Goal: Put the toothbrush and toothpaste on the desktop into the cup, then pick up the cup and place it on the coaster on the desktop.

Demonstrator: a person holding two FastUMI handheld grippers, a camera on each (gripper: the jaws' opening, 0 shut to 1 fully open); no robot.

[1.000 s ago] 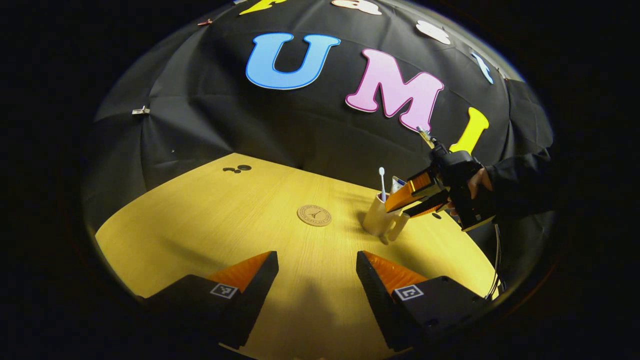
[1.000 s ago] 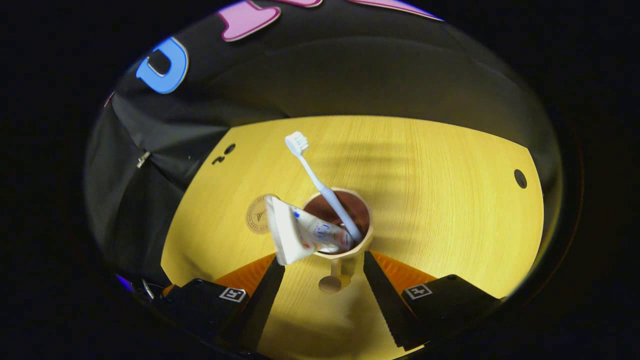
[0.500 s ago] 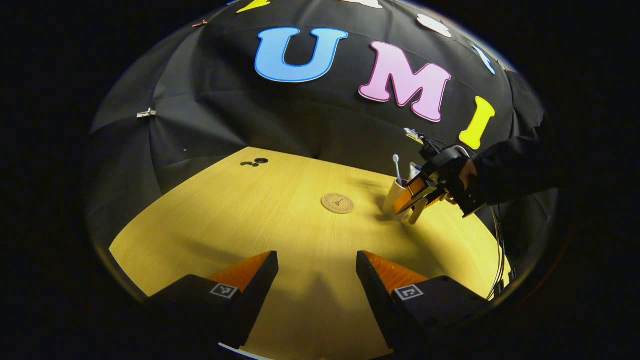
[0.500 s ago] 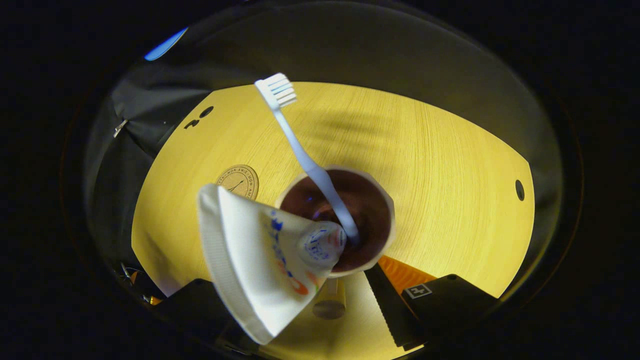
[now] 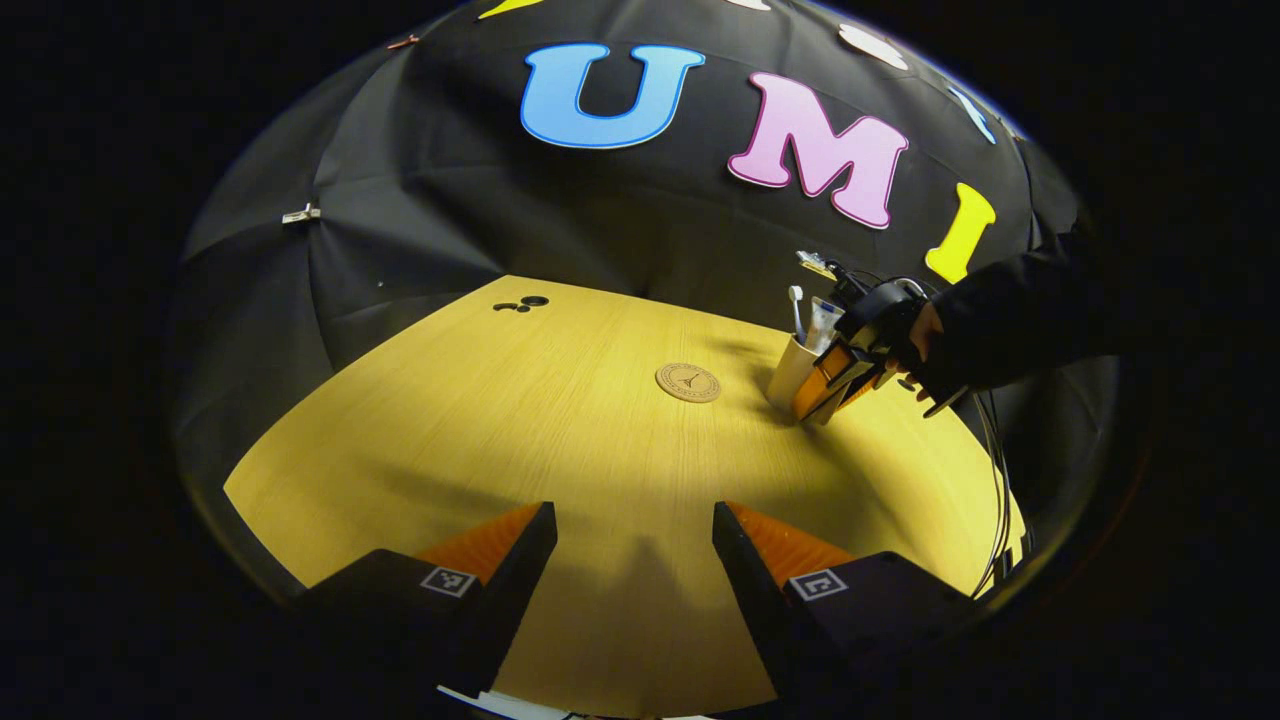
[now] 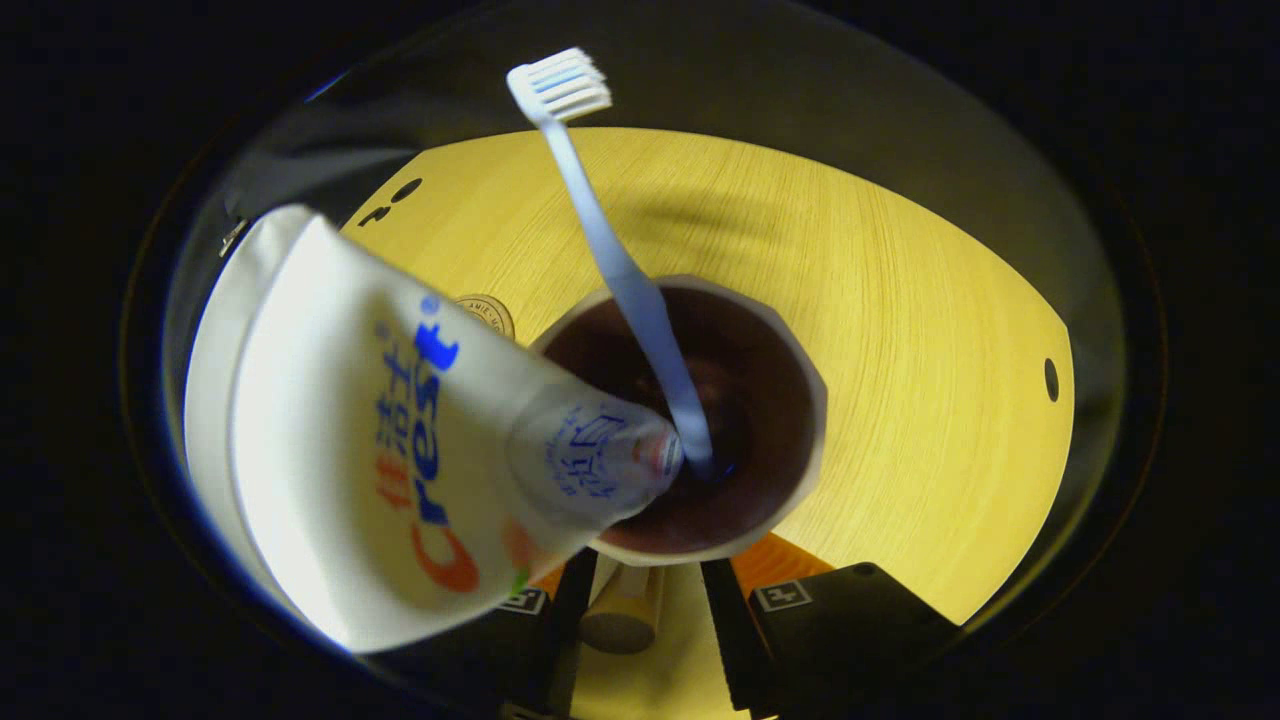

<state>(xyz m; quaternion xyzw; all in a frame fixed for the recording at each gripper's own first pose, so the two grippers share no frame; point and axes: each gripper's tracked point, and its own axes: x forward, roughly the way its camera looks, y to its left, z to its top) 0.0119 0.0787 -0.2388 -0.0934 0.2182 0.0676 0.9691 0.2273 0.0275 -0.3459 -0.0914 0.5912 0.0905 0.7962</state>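
Across the desktop your right gripper pinches the cup handle, left gripper spread; next, lift it onto the coaster.

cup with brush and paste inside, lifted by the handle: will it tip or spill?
Likely top-heavy: the toothbrush and toothpaste lean well out past the cup rim. They look loose, so a tilt may shift them. The right tool straddles only the handle, so the cup could swing.

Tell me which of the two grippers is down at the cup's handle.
The right gripper, held by the sleeved hand; its fingers flank the cup handle. The left gripper hangs open over bare desktop.
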